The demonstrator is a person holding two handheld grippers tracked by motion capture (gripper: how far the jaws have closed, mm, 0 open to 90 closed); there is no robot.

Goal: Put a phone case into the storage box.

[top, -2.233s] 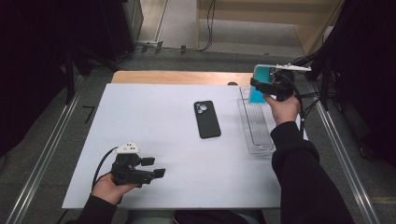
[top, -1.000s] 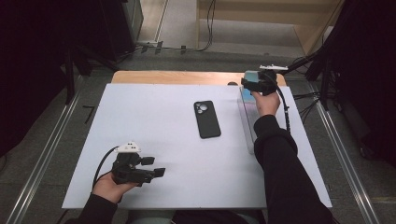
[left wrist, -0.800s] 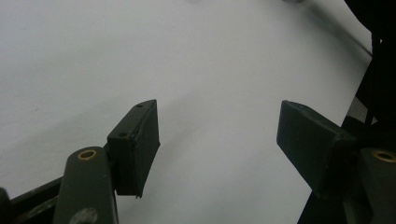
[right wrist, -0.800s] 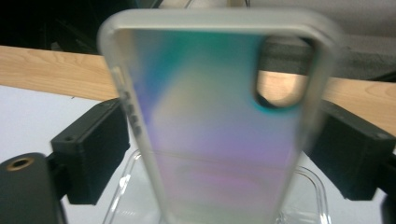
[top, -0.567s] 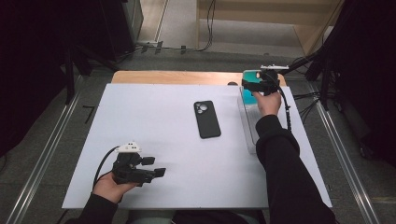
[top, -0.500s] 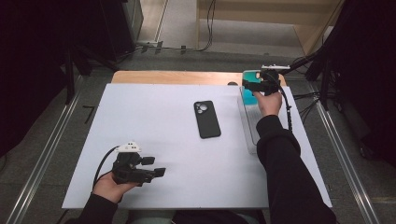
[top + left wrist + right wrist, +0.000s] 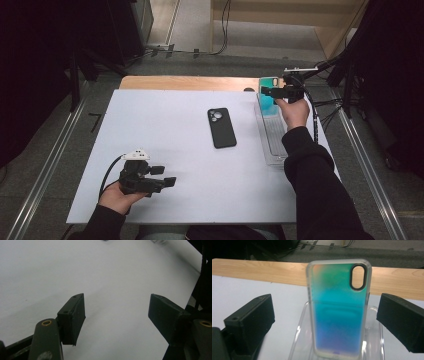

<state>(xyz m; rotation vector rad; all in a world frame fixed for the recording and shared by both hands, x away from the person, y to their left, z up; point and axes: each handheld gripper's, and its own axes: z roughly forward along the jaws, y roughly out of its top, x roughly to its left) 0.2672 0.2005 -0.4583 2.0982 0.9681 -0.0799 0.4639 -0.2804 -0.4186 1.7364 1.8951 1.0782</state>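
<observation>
Phone case (image 7: 338, 307): stood upright, long axis vertical, in clear tray (image 7: 274, 136) at far right corner of surface (image 7: 165, 130). Right tool (image 7: 264, 91): just opened, empty, case dead ahead. Left tool (image 7: 166, 176): open, empty, near edge, well apart.

Black sleeves (image 7: 320, 190), black tools with brass-ringed screws (image 7: 46, 322).

A white table top (image 7: 165, 130) covers most of the scene. Behind its far edge a strip of wood (image 7: 185, 83) shows. Around the table the floor (image 7: 45, 165) is grey, with metal rails (image 7: 40, 175) along the table's left and right sides. Beyond the table, cables (image 7: 220, 30) lie on the floor near a pale wooden step (image 7: 280, 20). Dark curtains (image 7: 35, 50) hang to the left and right.
</observation>
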